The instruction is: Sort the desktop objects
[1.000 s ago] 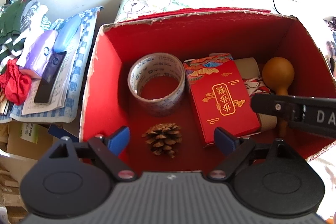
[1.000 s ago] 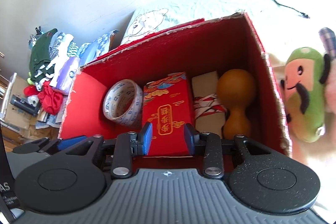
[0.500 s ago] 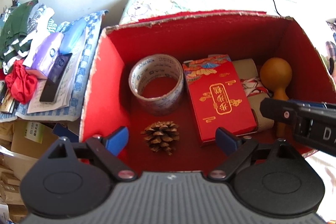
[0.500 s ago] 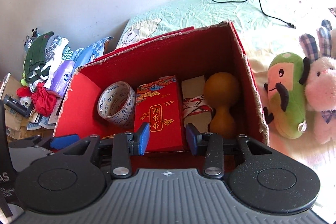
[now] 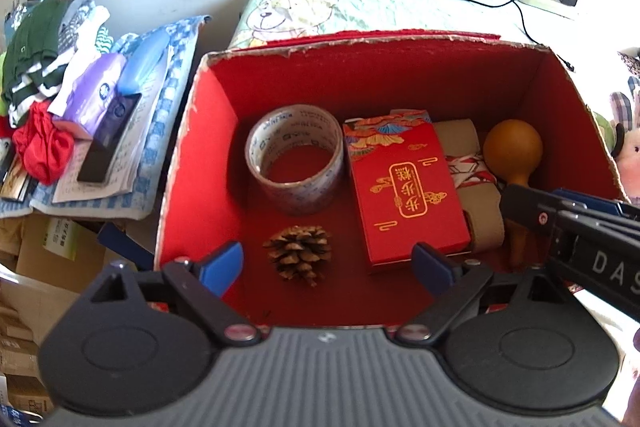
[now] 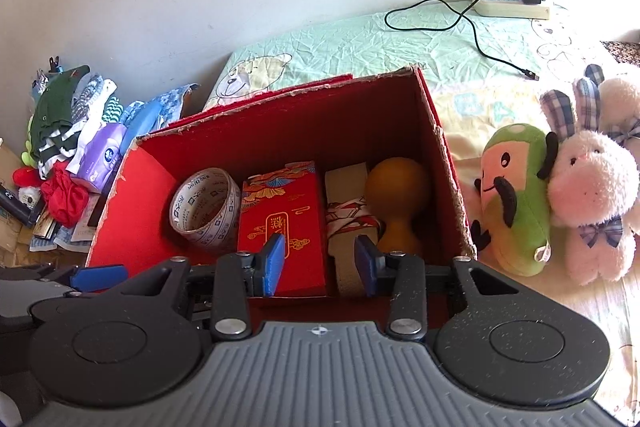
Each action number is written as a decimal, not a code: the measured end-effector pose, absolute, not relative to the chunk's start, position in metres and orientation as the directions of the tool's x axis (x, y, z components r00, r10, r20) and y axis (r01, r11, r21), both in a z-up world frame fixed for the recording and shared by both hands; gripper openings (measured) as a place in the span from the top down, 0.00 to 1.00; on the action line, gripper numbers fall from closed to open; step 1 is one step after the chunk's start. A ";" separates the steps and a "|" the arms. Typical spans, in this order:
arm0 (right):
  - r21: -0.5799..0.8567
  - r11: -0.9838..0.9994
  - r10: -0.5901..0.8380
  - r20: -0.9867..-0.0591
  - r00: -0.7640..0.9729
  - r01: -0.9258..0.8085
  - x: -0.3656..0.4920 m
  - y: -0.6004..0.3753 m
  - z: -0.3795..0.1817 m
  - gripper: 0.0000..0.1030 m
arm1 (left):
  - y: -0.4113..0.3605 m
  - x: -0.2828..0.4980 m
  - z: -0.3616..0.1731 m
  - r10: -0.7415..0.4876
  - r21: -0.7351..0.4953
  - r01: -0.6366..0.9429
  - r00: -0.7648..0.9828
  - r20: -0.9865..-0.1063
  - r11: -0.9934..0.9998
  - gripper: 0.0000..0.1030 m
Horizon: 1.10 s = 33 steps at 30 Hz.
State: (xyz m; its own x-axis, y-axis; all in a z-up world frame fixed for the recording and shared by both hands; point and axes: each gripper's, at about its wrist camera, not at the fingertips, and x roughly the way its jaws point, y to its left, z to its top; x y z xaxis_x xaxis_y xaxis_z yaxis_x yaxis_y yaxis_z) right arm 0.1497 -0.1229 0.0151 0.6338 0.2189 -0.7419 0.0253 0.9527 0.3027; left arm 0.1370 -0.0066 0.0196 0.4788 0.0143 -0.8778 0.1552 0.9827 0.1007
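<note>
Both grippers, left (image 5: 328,261) and right (image 6: 320,263), hang empty, fingers parted, above the red box (image 5: 180,163); reaching for the pine cone (image 5: 298,253) inside risks clipping the box's near wall.

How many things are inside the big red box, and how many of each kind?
Inside the red box:
Tape roll: 1
Pine cone: 1
Red packet box: 1
Beige bundle with a red-and-white band: 1
Brown gourd: 1
Total: 5
</note>
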 end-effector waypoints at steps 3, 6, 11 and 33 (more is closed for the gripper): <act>0.294 0.956 0.223 -0.728 0.648 0.001 0.147 -0.122 0.023 0.59 | -0.007 0.131 0.027 0.017 0.102 0.142 0.500 -0.866 0.985 0.10; 0.292 0.956 0.239 -0.708 0.665 -0.033 0.143 -0.120 0.032 0.59 | -0.009 0.122 0.039 0.029 0.117 0.128 0.540 -0.841 0.985 0.10; 0.297 0.952 0.267 -0.683 0.680 -0.074 0.129 -0.120 0.045 0.59 | -0.015 0.104 0.051 0.064 0.146 0.098 0.575 -0.815 0.984 0.10; 0.273 0.961 0.243 -0.737 0.630 -0.052 0.025 -0.160 0.024 0.54 | -0.040 0.006 0.012 0.108 0.137 0.033 0.448 -0.888 0.990 0.09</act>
